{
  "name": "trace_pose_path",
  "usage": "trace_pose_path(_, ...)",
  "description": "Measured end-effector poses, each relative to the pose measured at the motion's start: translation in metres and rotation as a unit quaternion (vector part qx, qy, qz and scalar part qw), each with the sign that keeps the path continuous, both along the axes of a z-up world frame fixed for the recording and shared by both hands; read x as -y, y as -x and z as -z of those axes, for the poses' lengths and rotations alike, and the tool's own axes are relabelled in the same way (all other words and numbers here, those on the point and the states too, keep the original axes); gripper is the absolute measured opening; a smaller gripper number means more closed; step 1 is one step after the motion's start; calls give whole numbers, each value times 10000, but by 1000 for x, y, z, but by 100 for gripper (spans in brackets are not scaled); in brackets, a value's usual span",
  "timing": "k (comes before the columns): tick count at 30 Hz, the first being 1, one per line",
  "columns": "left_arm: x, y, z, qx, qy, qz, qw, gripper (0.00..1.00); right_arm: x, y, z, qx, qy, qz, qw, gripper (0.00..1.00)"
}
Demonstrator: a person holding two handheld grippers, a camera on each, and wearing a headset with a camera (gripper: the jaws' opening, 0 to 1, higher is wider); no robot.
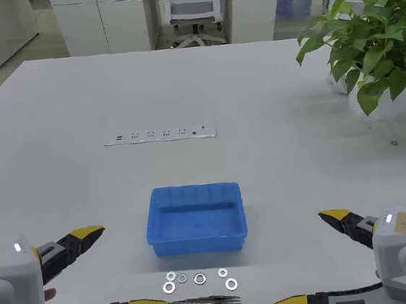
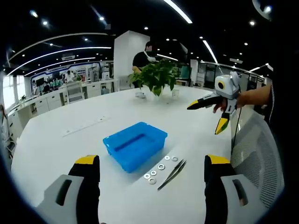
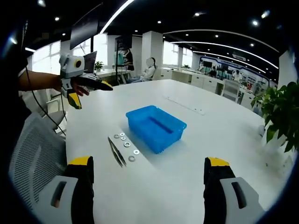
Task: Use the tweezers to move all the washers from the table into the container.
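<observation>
A blue plastic container (image 1: 196, 222) stands in the middle of the white table, and nothing shows inside it. Several metal washers (image 1: 199, 278) lie in a loose row just in front of it. Nearer to me, silver tweezers (image 1: 206, 303) lie flat on the table. My left gripper (image 1: 120, 273) is held open at the lower left, a little left of the washers. My right gripper (image 1: 310, 262) is open at the lower right. Both are empty. The left gripper view shows the container (image 2: 135, 142), washers (image 2: 161, 167) and tweezers (image 2: 172, 173); the right gripper view shows the same container (image 3: 156, 127), washers (image 3: 125, 142) and tweezers (image 3: 116, 151).
A flush power strip (image 1: 159, 135) sits in the table beyond the container. A potted plant (image 1: 375, 47) stands at the far right edge. An office chair (image 1: 191, 8) and white cabinets stand behind the table.
</observation>
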State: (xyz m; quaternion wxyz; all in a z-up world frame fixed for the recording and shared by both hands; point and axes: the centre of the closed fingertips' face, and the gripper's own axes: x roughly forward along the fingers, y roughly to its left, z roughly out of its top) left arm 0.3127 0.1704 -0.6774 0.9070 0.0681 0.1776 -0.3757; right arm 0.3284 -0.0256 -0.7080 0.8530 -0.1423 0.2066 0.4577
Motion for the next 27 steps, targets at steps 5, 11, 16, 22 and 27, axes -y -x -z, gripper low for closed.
trace_pose_path(5, -1, -1, 0, 18, -9, 2, 10000, 98, 1, 0, 0, 2, 5, 6, 10000, 99)
trace_pose_path(11, 0, 0, -1, 25, -4, 6, 10000, 98, 2, 1, 0, 6, 11, 7, 10000, 99)
trace_pose_path(16, 0, 1, 0, 29, -18, 19, 10000, 98, 2, 1, -1, 10, 3, 8, 10000, 99)
trace_pose_path(22, 1, 1, -1, 43, -8, 19, 10000, 98, 3, 1, 0, 12, 8, 23, 10000, 99)
trace_pose_path(27, 2, 1, 0, 40, -13, 26, 10000, 98, 5, 1, 0, 13, 5, 35, 10000, 99)
